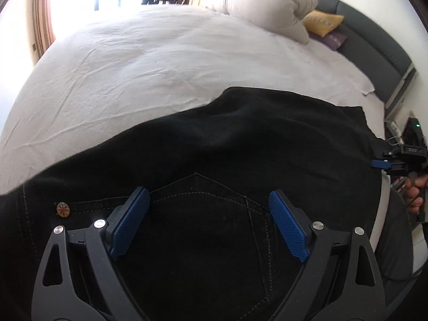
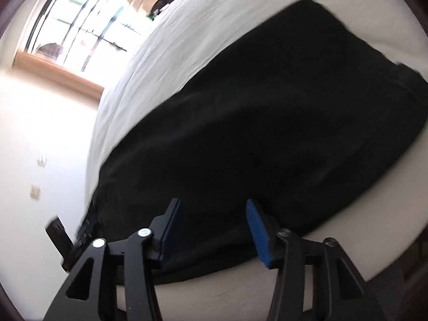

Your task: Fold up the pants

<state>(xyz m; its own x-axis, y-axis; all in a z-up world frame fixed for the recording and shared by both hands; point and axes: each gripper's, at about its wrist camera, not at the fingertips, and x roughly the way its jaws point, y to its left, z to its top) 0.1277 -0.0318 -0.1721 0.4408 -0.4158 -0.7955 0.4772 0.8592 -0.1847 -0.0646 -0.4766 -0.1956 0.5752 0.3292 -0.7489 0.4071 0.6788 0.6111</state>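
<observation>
Lying flat on bed (image 1: 139, 61): blk pants (image 1: 240, 139)

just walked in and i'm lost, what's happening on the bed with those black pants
A person is folding black pants on a bed covered by a white sheet, using a handheld gripper in each hand. The left gripper hovers open over the seat of the pants, near the stitched back pocket, gripping nothing. The right gripper sits at the edge of the fabric with its jaws apart, not pinching. The pants look already doubled over into a broad panel.
</observation>
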